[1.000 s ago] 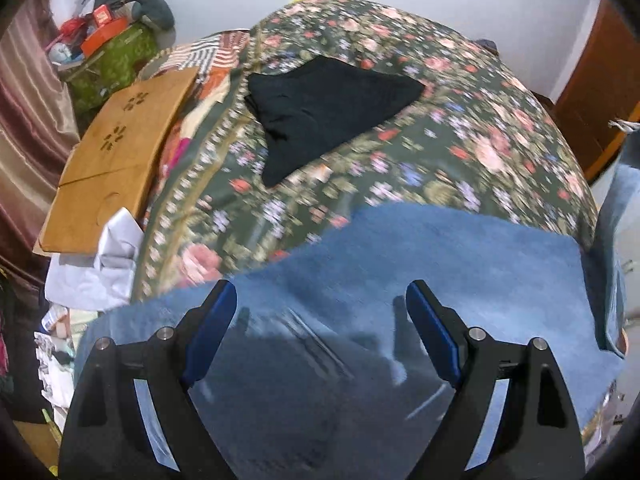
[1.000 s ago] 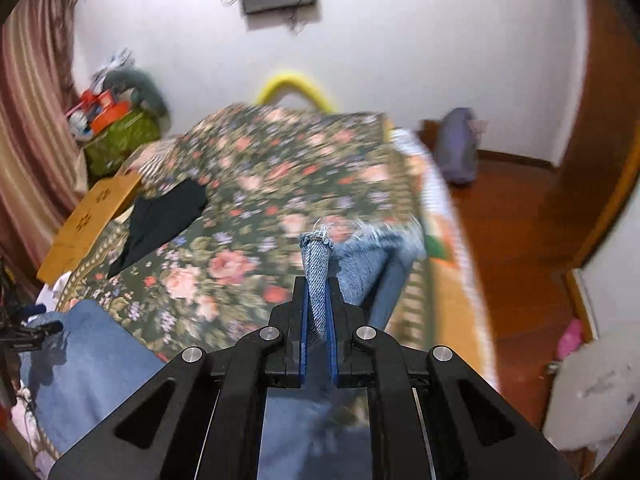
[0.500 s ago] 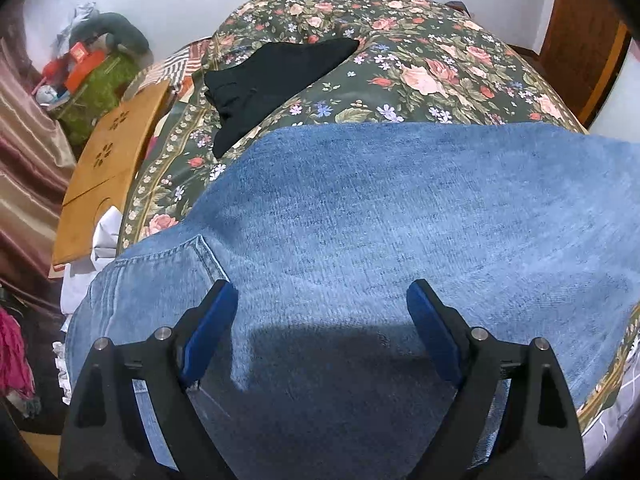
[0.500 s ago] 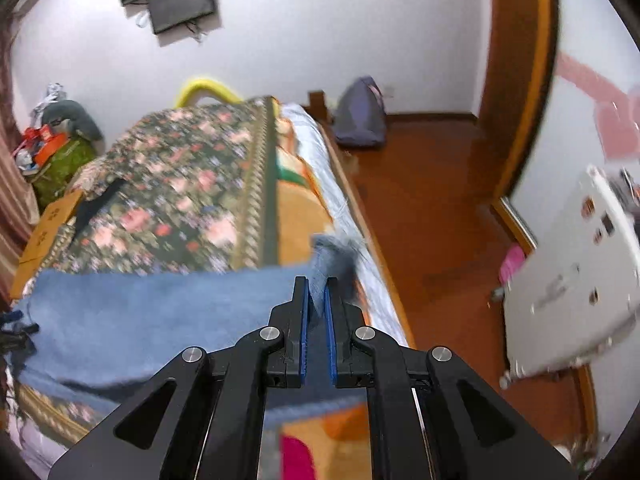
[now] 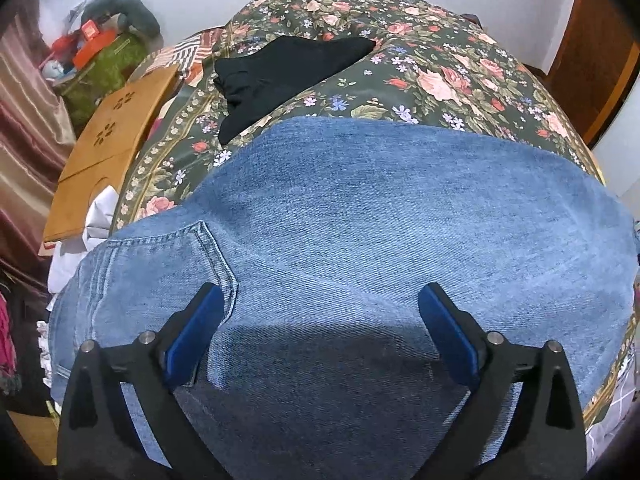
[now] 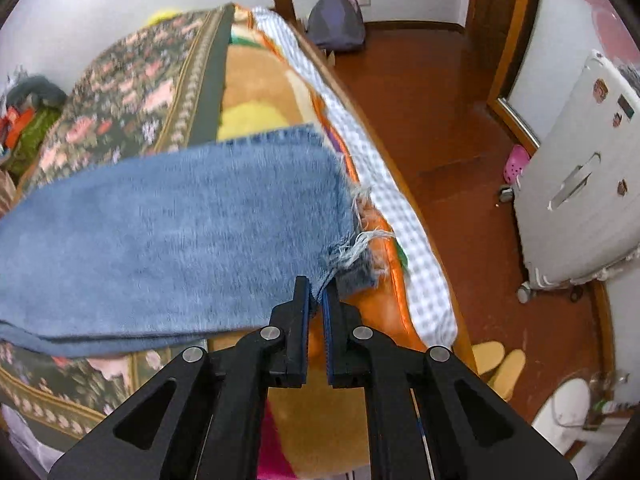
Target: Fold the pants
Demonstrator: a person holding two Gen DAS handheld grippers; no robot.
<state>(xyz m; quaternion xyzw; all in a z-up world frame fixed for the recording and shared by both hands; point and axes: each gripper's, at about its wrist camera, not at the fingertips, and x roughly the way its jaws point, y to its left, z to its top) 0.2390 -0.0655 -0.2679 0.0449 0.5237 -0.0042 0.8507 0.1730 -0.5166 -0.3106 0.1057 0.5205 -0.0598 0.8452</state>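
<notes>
The blue pants (image 5: 360, 248) now lie spread out flat on the bed (image 5: 440, 64), and a second ago they were only a small strip low in the left view. The right tongs (image 6: 315, 294) held the cloth up above the bed before; now they are low at the bed's edge, and the pant leg (image 6: 180, 240) stretches away to their left. The right tongs are almost shut and pinch the frayed hem (image 6: 352, 248), where white threads stick out. The left tongs (image 5: 320, 312) are wide open and hold nothing; they hang just over the pants with the blue pads far apart. A stitched pocket (image 5: 160, 264) sits right by their left pad. The pants are rough denim with fine lines in the weave. Past the left tongs, the bed cover is dark with pink roses, and a soft black cloth (image 5: 288, 68) lies on it, beyond the pants. To the far left is a flat wooden board (image 5: 112, 148) with flower shapes cut in it. To the right of the right tongs is a shiny red-brown floor (image 6: 460, 140).
</notes>
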